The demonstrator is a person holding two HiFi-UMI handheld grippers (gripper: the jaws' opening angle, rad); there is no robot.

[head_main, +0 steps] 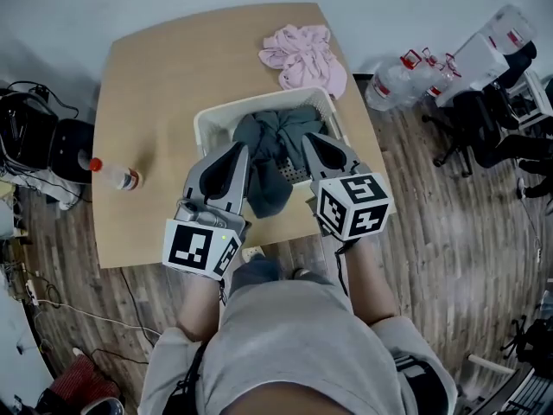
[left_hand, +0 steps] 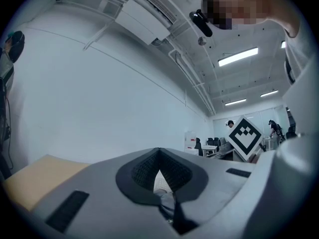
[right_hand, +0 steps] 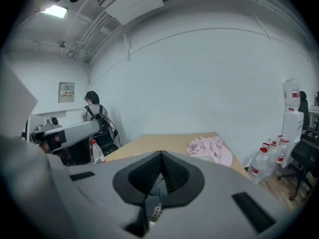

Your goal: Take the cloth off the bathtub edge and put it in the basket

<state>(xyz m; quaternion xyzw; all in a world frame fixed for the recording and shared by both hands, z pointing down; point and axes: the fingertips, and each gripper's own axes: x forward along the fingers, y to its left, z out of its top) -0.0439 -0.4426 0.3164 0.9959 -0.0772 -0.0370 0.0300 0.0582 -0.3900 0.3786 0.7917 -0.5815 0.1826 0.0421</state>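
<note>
Cloth (head_main: 270,158): a dark grey-blue fabric, bunched inside the white perforated basket (head_main: 204,132). One end spills over the basket's near rim toward the person. The widest part of the fabric spans the basket's interior from side to side.

Basket: stands on the wooden table (head_main: 164,85), near the table's front edge.

Right gripper (head_main: 305,138): positioned over the basket's near right corner, with its tip at the right edge of the fabric. In the right gripper view the jaws are closed together. A fold of the dark fabric sits in the gap between the pads, with a piece of the basket's perforated wall visible below it.

Left gripper (head_main: 241,150): positioned over the basket's near left corner, with its tip touching the left edge of the fabric. In the left gripper view the jaws meet at the tips. The small opening behind the tips shows a pale surface, with a dark strip at its base. Whether that strip is fabric cannot be determined.

Other items, located from the basket:
- Pink garment (head_main: 304,57): crumpled on the table just beyond the basket's far right corner.
- Clear bottle (head_main: 117,175) with a red cap: lying on the table well to the left of the basket.
- Large water bottles (head_main: 393,80): on the wooden floor to the right of the basket, off the table.
</note>
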